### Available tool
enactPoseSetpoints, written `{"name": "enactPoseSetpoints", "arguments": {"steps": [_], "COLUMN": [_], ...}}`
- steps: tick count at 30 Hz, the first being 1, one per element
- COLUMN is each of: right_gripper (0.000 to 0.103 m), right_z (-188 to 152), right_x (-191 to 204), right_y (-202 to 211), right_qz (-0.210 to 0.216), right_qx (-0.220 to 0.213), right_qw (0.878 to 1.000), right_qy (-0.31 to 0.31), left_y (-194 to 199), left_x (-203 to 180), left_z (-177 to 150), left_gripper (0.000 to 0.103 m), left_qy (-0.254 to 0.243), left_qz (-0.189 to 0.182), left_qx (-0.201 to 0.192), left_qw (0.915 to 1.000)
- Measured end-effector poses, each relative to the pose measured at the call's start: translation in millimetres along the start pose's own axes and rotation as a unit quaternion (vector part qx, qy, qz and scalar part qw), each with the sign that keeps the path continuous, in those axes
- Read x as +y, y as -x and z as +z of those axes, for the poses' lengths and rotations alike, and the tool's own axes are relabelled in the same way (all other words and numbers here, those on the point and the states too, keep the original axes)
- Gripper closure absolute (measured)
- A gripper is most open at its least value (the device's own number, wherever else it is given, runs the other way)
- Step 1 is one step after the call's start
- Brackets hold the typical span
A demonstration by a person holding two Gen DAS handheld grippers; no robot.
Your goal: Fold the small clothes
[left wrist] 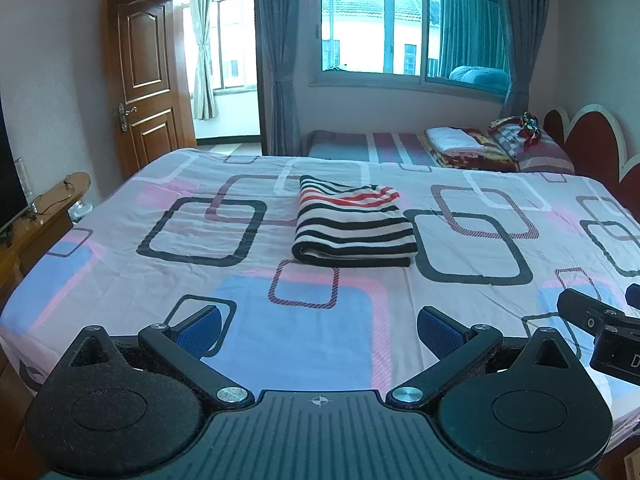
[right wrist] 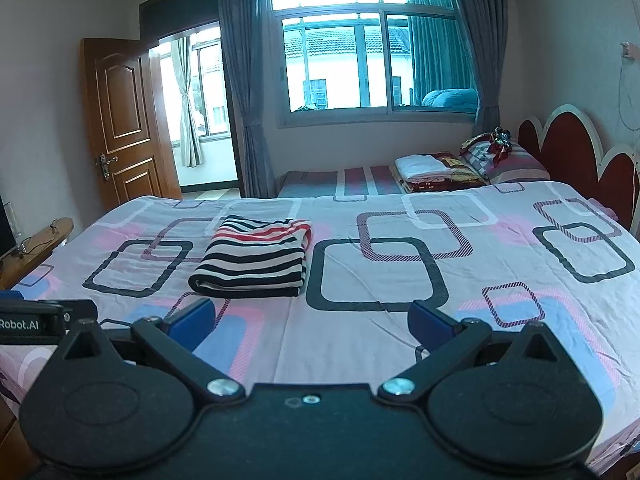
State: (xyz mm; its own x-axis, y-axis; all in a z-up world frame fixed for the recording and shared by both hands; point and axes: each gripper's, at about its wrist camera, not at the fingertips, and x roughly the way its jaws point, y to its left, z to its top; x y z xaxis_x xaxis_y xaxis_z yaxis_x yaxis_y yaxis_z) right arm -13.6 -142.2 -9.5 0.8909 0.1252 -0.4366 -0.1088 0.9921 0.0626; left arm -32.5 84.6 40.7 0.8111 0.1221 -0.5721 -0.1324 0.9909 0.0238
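Note:
A striped garment (left wrist: 352,226), black, white and red, lies folded into a neat rectangle on the patterned bed sheet (left wrist: 160,280). It also shows in the right wrist view (right wrist: 254,260). My left gripper (left wrist: 318,326) is open and empty, held above the sheet well short of the garment. My right gripper (right wrist: 312,322) is open and empty, near the front of the bed, with the garment ahead and to its left. The right gripper's body (left wrist: 604,328) shows at the right edge of the left wrist view. The left gripper's body (right wrist: 40,322) shows at the left edge of the right wrist view.
A second bed (left wrist: 400,148) with folded bedding (left wrist: 460,144) stands behind, under the window. A red headboard (right wrist: 568,148) is at the right. A wooden door (left wrist: 144,80) stands open at the left. A wooden cabinet (left wrist: 48,208) stands by the bed's left edge.

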Motion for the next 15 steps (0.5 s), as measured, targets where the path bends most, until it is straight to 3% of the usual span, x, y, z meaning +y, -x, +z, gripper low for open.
{"name": "enactPoseSetpoints", "arguments": {"steps": [15], "right_gripper": [0.001], "right_z": [-3.8], "right_x": [0.6], "right_y": [-5.4], "right_qz": [0.005], "right_qx": [0.008], "right_qw": [1.0], "right_qy": [-0.001], "left_y": [-7.7], "left_x": [-3.1], "left_z": [0.8], "left_gripper": [0.0], "left_qy": [-0.001], "left_qz": [0.003], "left_qx": [0.006], "left_qw": [1.0]}}
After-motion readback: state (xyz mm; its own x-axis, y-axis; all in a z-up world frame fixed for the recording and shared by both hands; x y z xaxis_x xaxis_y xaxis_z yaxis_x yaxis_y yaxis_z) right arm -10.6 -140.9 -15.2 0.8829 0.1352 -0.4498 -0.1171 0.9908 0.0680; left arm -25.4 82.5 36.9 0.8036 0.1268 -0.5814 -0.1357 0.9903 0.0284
